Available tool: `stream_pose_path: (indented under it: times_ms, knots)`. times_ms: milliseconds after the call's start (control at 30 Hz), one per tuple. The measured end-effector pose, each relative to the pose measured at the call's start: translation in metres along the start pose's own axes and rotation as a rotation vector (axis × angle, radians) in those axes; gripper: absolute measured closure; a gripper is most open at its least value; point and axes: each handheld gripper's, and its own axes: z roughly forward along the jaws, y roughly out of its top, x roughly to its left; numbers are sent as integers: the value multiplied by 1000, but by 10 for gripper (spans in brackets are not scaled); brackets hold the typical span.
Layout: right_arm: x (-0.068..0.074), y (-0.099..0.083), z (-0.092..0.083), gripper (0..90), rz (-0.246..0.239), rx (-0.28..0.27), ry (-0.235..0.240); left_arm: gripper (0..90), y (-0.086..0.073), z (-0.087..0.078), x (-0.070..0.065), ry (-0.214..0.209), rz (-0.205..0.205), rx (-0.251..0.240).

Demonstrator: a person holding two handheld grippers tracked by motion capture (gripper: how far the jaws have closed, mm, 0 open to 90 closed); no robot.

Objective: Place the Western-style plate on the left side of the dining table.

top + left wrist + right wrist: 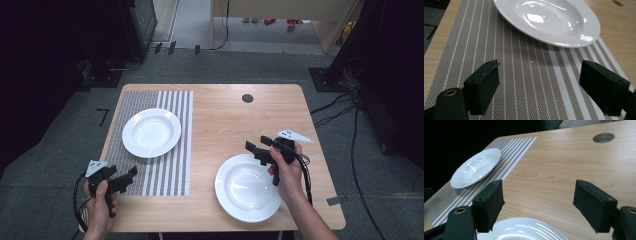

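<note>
My left gripper (131, 172) hovers over the near part of the striped placemat (165, 170), its fingers (482, 86) apart with nothing between them. The far plate (151, 132) lies on this placemat, on the left side of the tabletop (225, 115), just beyond my left fingers. My right gripper (256, 145) is above the far rim of the near plate (247, 187), which lies on the bare wood at the near right. Its fingers (488, 203) are also wide apart and hold nothing
</note>
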Motion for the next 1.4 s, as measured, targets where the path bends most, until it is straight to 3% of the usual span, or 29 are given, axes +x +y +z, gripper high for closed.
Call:
stream_pose_path:
  times_ms: [233, 400, 700, 833, 1400]
  knots:
    - [-19, -14, -20, 245, 23, -5, -36, 164, -14, -1, 7, 67, 39, 28]
    - [-34, -20, -35, 245, 51, -29, -70, 164, -22, 2, 8, 136, 96, 37]
    - [-58, -38, -58, 246, 83, -34, -131, 162, -29, 7, 8, 155, 132, 70]
    - [-69, -46, -70, 246, 87, -32, -171, 161, -32, 9, 3, 193, 177, 71]
    - [-102, -74, -107, 245, 106, -6, -291, 160, -32, 9, 3, 190, 171, 74]
